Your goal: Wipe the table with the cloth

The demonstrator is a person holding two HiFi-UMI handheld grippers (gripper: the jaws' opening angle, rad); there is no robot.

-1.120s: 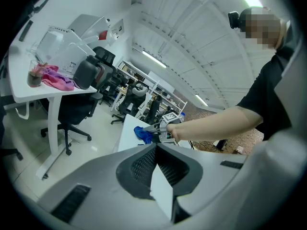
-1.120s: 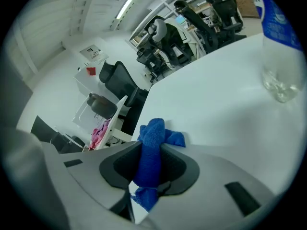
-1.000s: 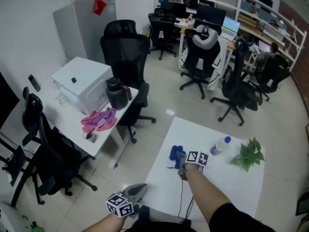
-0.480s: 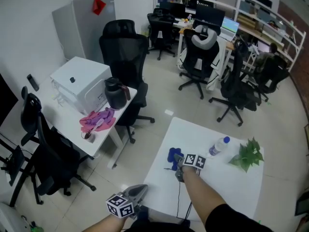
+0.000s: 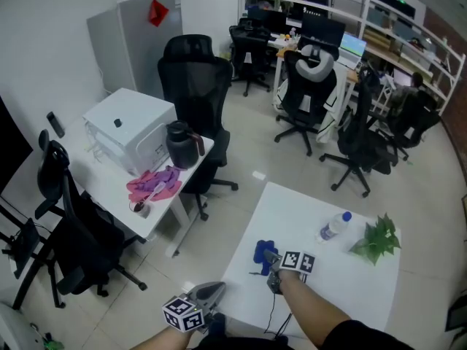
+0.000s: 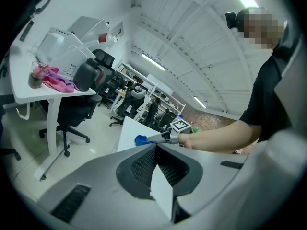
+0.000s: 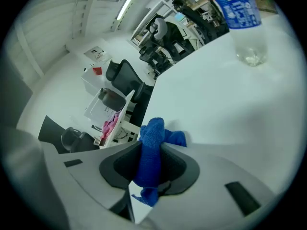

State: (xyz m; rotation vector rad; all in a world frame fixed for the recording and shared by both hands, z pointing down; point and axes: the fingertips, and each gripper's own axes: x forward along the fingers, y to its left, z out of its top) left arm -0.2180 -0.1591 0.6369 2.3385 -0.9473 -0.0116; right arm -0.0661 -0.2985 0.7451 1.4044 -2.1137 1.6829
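Note:
The blue cloth [image 5: 263,251] lies bunched on the white table [image 5: 292,210], near its left side. My right gripper [image 5: 272,262] is shut on the cloth's near end, and the cloth [image 7: 152,140] stands pinched upright between its jaws. In the right gripper view, that gripper [image 7: 151,153] is low over the tabletop. My left gripper [image 5: 208,292] hangs off the table's near left corner with its jaws together and nothing in them. The left gripper view looks past my left gripper [image 6: 156,146] to the cloth [image 6: 140,140].
A water bottle [image 5: 333,226] and a small green plant [image 5: 376,237] stand at the table's far right. A cable runs across the near part of the table. A desk [image 5: 109,188] with a white box, a dark jug and a pink cloth stands at left, with office chairs beyond.
My right gripper has slid a little toward the near edge of the table, with the cloth in it. The left gripper has stayed in place.

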